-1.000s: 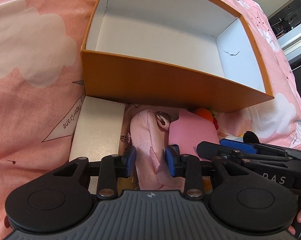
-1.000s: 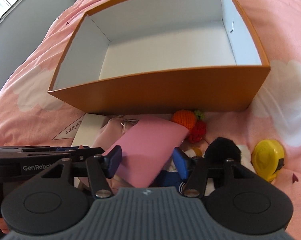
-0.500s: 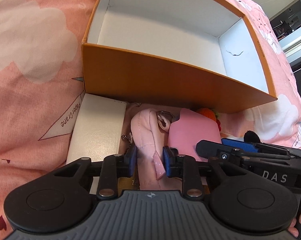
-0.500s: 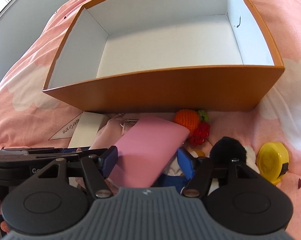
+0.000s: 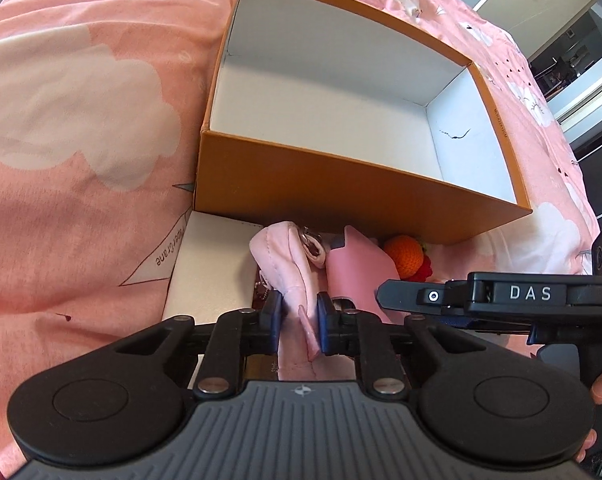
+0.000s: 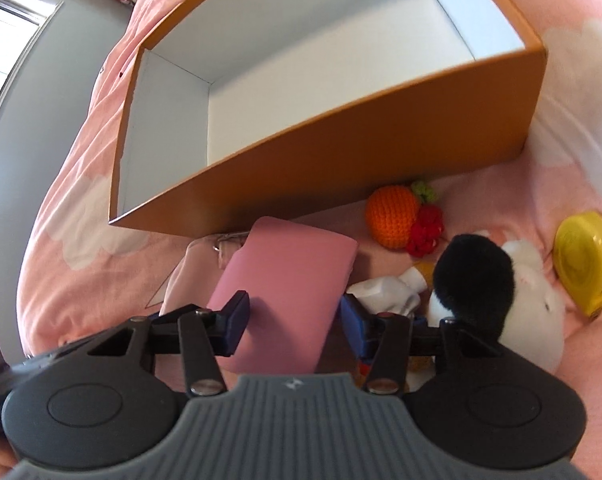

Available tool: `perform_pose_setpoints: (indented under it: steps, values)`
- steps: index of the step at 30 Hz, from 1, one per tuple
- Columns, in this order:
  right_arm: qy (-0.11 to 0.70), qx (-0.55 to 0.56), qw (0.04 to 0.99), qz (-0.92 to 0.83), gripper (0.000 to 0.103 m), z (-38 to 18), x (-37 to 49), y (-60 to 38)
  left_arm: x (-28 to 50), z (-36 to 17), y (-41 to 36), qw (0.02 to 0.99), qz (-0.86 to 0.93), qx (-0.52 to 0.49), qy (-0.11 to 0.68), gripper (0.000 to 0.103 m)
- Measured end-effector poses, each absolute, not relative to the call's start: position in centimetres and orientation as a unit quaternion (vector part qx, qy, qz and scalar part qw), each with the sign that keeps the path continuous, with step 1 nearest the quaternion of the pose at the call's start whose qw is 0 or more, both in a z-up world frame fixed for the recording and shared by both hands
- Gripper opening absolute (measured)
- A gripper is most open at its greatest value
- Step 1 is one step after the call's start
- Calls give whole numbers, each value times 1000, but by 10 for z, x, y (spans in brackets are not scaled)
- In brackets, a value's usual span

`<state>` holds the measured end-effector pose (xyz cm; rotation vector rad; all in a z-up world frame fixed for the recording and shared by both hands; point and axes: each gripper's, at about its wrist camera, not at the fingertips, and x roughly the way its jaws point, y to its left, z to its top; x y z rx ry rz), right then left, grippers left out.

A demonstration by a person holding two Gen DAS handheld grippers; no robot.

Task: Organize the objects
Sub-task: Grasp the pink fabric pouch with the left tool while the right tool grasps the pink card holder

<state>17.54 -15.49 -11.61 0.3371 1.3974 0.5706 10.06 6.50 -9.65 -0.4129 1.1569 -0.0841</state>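
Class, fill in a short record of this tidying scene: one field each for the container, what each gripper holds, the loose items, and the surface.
container: orange box, open, white inside, nothing seen in it
left gripper: jaws closed on a pale pink pouch
right gripper: jaws on either side of a flat pink case; firm grip unclear
loose items: knitted orange, black and white plush toy, yellow tape measure, white card
surface: pink bedspread with white clouds
items boxed so far: none visible
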Motion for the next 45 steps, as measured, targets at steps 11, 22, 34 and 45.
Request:
perform_pose_setpoints:
  steps: [11, 22, 34, 45]
  values:
    - [649, 196, 684, 268, 74, -138, 184, -146, 103, -100, 63, 817, -38, -190, 544, 19]
    - [615, 173, 724, 260, 28, -113, 178, -156, 100, -100, 62, 818, -35, -191, 541, 19]
    - [586, 53, 769, 251, 51, -89, 165, -134, 97, -84, 59, 832, -64, -194, 515, 19]
    - [574, 18, 768, 285, 56, -73, 154, -117, 96, -83, 42, 834, -99, -181, 512, 18]
